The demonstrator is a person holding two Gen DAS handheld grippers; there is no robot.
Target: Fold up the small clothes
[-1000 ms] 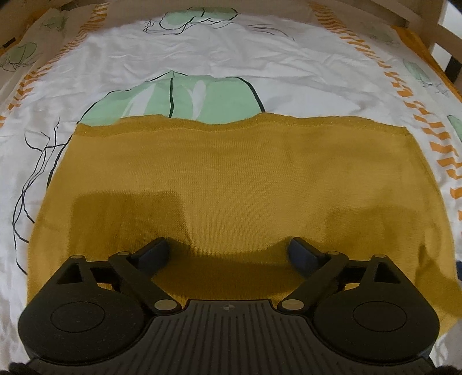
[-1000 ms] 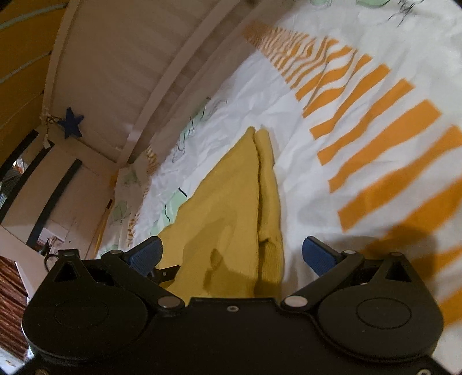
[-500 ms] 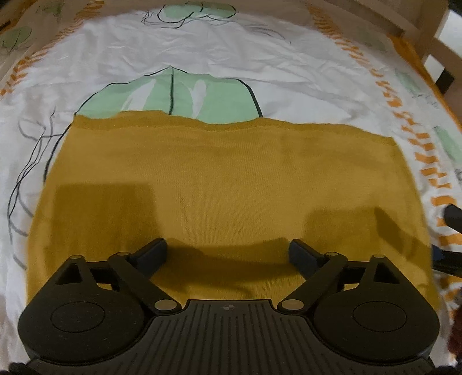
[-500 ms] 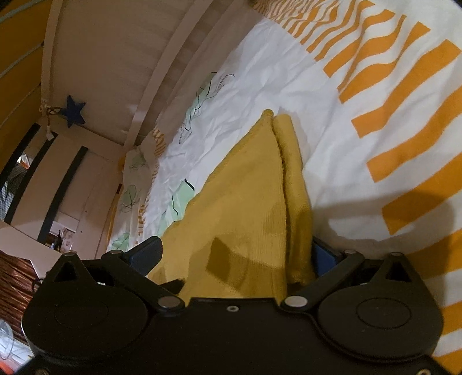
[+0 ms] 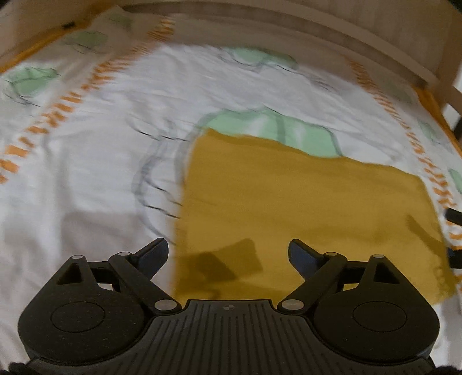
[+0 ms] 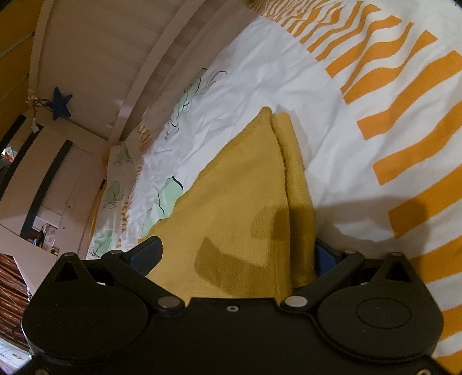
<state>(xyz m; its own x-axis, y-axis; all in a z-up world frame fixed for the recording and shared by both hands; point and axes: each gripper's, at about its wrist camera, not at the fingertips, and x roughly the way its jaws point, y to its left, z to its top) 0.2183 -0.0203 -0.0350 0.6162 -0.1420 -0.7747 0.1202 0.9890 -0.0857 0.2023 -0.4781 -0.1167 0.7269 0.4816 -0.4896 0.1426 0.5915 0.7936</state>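
A mustard knit garment [image 5: 303, 207] lies folded flat on the white printed bed sheet [image 5: 86, 173]. In the blurred left wrist view my left gripper [image 5: 228, 255] is open over the garment's near left corner, and the cloth's left edge runs between its fingers. In the right wrist view the same garment [image 6: 239, 196] shows a doubled edge [image 6: 294, 173] running toward me. My right gripper [image 6: 236, 255] is open around that near edge. Its left fingertip [image 6: 147, 253] rests over the cloth, and the right fingertip [image 6: 324, 256] is partly hidden behind the fold.
A wooden bed rail [image 5: 288, 26] curves along the far side of the sheet. A pale slatted panel [image 6: 121, 57] with a blue star [image 6: 60, 103] rises beside the bed. Orange stripes [image 6: 404, 121] mark the sheet's border on the right.
The left gripper has swung to the left, so the garment now sits right of centre in its view. The right gripper has pushed further onto the garment's edge, and the cloth covers its right finger.
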